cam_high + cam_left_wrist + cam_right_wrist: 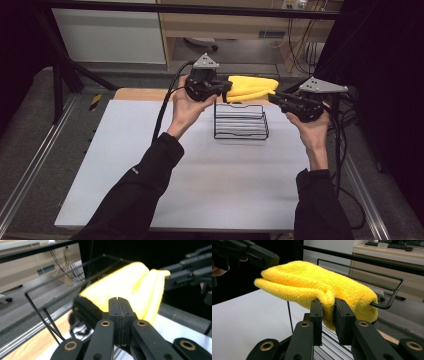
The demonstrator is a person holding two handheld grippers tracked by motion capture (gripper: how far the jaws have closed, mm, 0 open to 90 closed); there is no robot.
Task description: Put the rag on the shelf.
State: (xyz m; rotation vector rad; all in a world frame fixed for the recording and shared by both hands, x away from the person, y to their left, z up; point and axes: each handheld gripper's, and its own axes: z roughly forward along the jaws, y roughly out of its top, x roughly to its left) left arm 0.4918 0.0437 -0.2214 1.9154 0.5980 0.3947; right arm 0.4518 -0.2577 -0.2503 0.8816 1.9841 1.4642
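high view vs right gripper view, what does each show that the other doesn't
High view alone: both forearms, the whole white table, the full wire rack and the right tongs' grey plate.
Right gripper view alone: the right tongs up close, jaws pinching a fold of the yellow towel, plus a desk with a keyboard behind.
Both: the towel, folded, at the rack's top bar, and the left tongs at its other end.

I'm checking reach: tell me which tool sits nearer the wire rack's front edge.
Right. The right tool grips the yellow towel just beside the wire rack; the left tool holds the towel's other end, farther back.
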